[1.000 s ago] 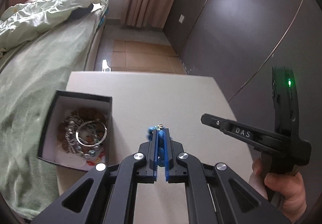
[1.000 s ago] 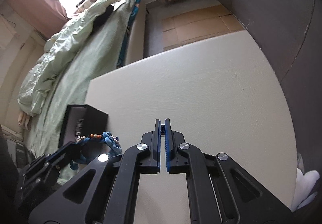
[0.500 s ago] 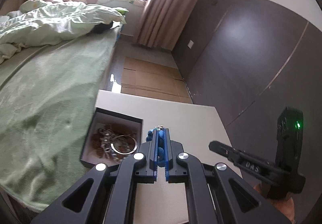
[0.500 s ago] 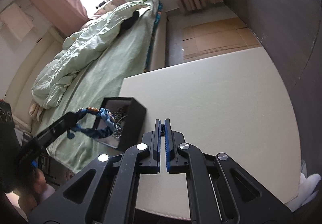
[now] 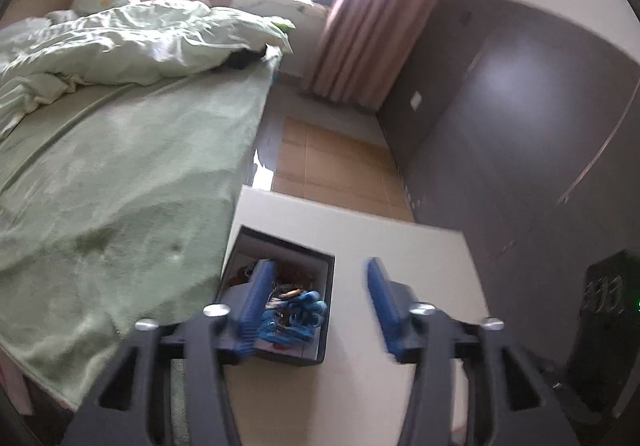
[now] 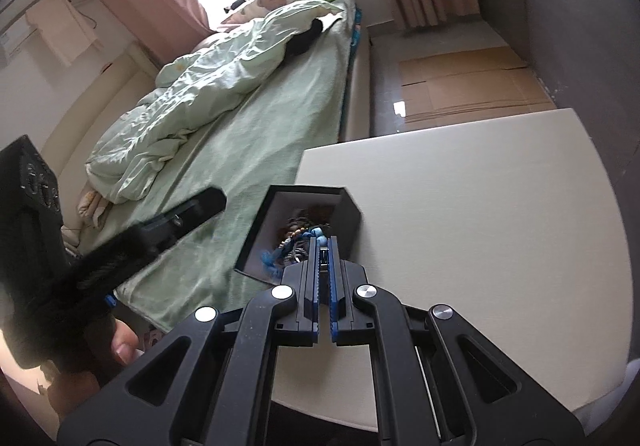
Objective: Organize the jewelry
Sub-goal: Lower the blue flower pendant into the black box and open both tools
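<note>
Blue beaded bracelet (image 5: 294,316) lies in the black jewelry box (image 5: 326,310), on top of other tangled pieces (metal and brown beads). We see the box standing at the left edge of the pale worktop (image 5: 404,242), just beside the green-covered bed (image 5: 120,181). Our left gripper (image 5: 316,282) hovers above the box with jaws spread wide and empty. Our right gripper (image 6: 323,248) is near the box, jaws closed on nothing.
</note>
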Demonstrator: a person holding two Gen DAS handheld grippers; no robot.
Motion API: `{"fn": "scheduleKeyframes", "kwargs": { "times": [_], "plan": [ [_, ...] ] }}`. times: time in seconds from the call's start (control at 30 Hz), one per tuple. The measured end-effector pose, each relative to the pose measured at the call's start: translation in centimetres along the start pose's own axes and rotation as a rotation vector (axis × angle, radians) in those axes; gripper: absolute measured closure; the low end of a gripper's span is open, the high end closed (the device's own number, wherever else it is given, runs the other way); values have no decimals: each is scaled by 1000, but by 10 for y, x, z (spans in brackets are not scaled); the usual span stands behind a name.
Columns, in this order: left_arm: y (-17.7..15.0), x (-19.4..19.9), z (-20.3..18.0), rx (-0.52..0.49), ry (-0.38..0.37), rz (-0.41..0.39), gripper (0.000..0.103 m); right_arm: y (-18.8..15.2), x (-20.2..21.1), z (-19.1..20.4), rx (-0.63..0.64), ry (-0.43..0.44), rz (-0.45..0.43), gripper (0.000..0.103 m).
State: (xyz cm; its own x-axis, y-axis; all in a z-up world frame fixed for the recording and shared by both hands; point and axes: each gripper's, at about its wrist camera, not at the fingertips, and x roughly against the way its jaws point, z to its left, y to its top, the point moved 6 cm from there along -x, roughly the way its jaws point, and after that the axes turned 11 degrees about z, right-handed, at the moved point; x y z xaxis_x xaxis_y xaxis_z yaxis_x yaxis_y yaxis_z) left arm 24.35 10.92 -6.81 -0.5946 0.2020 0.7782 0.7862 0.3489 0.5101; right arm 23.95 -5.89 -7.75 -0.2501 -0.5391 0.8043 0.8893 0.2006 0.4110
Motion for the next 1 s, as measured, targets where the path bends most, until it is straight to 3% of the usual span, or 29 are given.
{"fn": "scheduleKeyframes", "kwargs": {
  "times": [0.33, 0.6, 0.73, 1.0],
  "plan": [
    [-4, 16, 36, 82, 72, -13, 54, 8, -21, 28, 34, 41, 13, 98],
    [-8, 18, 54, 125, 87, 9, 54, 16, -44, 36, 72, 96, -11, 98],
    [-9, 15, 55, 123, 97, 20, 49, 17, -64, 33, 74, 113, 9, 98],
    [-9, 4, 55, 128, 104, 53, 49, 18, -82, 18, 63, 120, 57, 98]
  ]
}}
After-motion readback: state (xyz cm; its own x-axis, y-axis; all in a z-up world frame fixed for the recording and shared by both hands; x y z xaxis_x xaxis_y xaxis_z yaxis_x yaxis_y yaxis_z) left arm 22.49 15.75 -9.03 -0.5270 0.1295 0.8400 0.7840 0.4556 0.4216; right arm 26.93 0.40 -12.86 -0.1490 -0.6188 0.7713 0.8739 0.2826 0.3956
